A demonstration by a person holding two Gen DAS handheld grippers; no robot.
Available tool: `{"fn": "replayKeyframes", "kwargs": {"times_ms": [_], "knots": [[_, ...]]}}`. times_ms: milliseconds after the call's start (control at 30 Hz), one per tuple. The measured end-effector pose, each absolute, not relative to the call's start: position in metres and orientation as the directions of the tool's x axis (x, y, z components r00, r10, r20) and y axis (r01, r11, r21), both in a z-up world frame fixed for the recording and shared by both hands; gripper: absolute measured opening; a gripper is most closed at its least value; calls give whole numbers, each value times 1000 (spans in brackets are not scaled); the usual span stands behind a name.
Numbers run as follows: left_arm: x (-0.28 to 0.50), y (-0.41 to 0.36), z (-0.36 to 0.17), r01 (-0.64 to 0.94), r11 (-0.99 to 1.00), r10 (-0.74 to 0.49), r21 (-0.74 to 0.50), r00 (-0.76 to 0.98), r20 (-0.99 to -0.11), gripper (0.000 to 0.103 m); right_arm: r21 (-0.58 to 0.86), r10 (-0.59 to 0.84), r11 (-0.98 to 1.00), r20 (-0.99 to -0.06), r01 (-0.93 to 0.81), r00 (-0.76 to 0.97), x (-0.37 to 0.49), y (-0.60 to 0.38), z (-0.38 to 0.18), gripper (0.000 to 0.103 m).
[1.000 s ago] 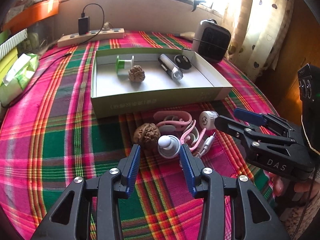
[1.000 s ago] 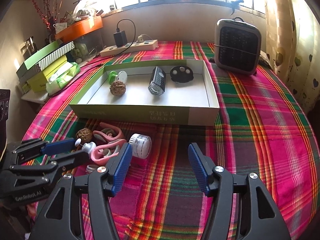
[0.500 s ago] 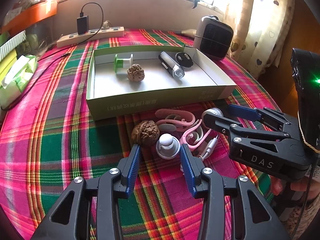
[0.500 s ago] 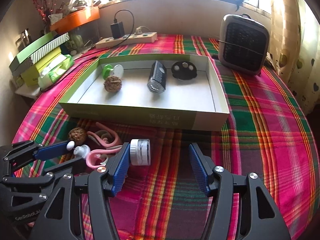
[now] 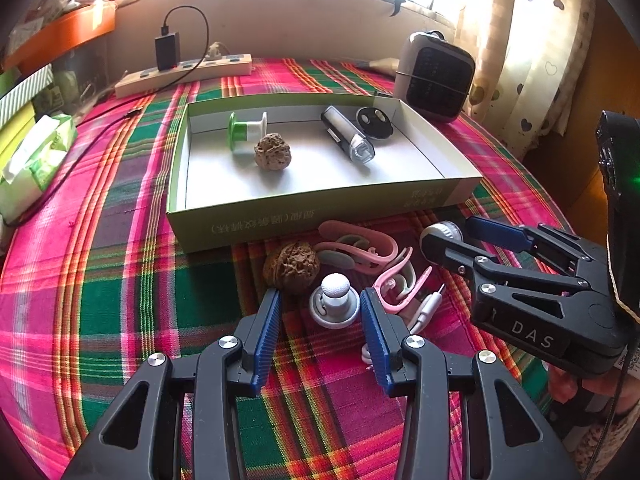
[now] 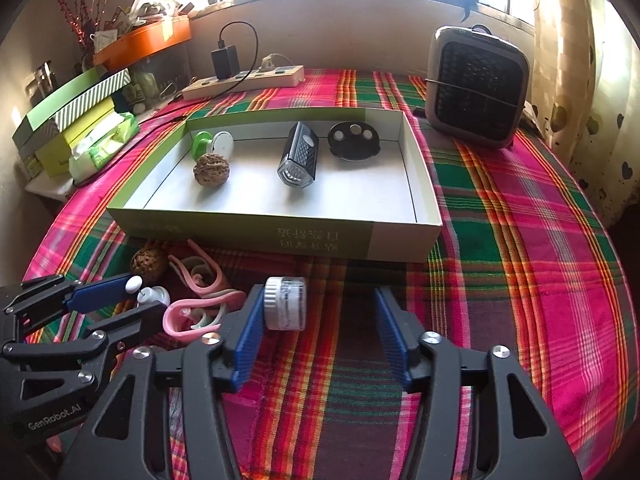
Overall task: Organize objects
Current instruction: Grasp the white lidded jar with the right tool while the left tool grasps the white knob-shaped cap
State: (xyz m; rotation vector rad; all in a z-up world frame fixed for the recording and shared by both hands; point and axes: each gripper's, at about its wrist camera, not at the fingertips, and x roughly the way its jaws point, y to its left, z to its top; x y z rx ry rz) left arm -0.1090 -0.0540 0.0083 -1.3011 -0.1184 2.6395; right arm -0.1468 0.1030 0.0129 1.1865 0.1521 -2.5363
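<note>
in the box (image 6: 420, 184): green spool (image 6: 202, 145), walnut (image 6: 211, 170), bike light (image 6: 298, 156), black round disc (image 6: 353, 140), so about half seems sorted
still on the table (image 5: 100, 280): second walnut (image 5: 291, 266), white knob thing (image 5: 335, 300), pink ear-hook headphones (image 5: 360, 250), small white-capped jar (image 6: 285, 303)
left hand-held gripper (image 5: 320, 316): jaws apart around the knob, not pinching it
right hand-held gripper (image 6: 318, 320): closing on the jar, left pad touching, right pad well clear

- The right gripper (image 6: 318, 332) now sits closer to the small white jar (image 6: 286, 303), which lies between its closing jaws, against the left pad (image 6: 248, 336).
- The jaws stand narrower than a second ago.
</note>
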Motion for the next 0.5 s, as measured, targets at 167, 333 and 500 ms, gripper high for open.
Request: {"fn": "replayKeyframes", "kwargs": {"times_ms": [167, 333, 500], "knots": [[-110, -54, 8, -130, -980, 200, -152, -596, -778, 33, 51, -268, -933, -760, 357, -592, -146, 102, 13, 41], [-110, -53, 7, -131, -980, 200, -152, -596, -778, 28, 56, -275, -931, -758, 361, -591, -145, 102, 13, 32], [-109, -53, 7, -133, -979, 205, -157, -596, -776, 24, 61, -279, -931, -756, 360, -593, -144, 103, 13, 24]]}}
